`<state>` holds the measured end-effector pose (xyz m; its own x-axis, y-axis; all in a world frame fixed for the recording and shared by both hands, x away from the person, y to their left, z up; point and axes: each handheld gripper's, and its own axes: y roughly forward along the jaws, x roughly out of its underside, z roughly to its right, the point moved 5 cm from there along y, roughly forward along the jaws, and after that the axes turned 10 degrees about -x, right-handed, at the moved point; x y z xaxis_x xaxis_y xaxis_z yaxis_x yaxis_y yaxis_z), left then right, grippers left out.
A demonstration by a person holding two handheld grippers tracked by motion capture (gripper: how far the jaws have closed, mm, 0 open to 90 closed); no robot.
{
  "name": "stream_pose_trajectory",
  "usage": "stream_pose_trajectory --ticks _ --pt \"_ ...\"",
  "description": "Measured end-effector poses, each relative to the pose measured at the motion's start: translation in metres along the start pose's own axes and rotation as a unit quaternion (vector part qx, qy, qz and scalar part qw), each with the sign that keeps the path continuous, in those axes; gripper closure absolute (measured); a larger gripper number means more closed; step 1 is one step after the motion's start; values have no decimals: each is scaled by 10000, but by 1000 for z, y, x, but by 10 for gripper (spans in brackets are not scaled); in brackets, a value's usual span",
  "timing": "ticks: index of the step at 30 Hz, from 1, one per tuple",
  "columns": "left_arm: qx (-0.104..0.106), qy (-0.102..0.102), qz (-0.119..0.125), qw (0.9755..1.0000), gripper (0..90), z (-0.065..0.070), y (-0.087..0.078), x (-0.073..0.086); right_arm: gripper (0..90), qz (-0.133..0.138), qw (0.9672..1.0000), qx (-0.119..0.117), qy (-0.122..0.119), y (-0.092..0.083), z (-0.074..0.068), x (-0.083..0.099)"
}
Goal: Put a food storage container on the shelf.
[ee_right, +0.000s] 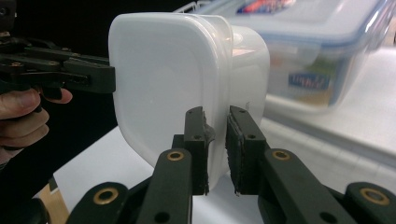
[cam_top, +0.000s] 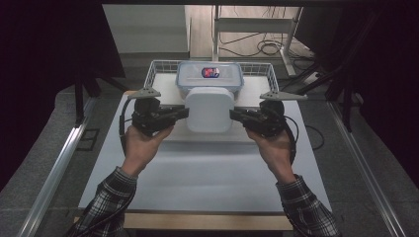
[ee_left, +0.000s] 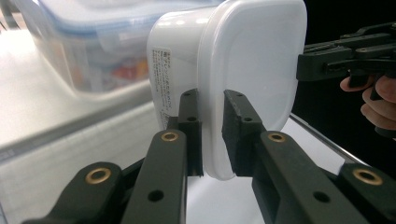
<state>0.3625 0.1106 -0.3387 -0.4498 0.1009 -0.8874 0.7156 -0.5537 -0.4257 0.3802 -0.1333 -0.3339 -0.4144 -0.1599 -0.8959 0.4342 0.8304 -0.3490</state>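
Hiding the clear box's (cam_top: 210, 74) front, a white container (cam_top: 209, 109).

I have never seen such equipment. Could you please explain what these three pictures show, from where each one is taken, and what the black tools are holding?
No robot arm is here: a person in a checked shirt holds a hand tool in each hand, each with two black fingers that pinch.

The high view looks down from above the person. The left gripper and the right gripper clamp opposite edges of a white plastic container, which seems to be held above the white table. Behind it, a clear lidded storage box sits in a wire basket.

The other two pictures come from small cameras riding on the tools. In the left gripper view, the fingers squeeze the container's rim. In the right gripper view, the other tool's fingers do the same from the opposite side.
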Motion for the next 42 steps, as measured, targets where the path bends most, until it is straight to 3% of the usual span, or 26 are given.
stream_pose_trajectory --ticks 9,25,36,42 --pt "-42 77 74 9999 788 -4 -4 -32 786 142 9999 -9 -64 -2 2 -31" --pt "-58 2 164 9998 787 -15 2 -81 783 313 9994 78 -98 -1 14 -82" --pt "-45 -184 183 9997 781 -27 14 -96 767 287 9993 220 95 12 30 -100" --pt "-90 -165 195 9996 741 -31 19 -97 727 234 9992 260 173 20 34 -104"
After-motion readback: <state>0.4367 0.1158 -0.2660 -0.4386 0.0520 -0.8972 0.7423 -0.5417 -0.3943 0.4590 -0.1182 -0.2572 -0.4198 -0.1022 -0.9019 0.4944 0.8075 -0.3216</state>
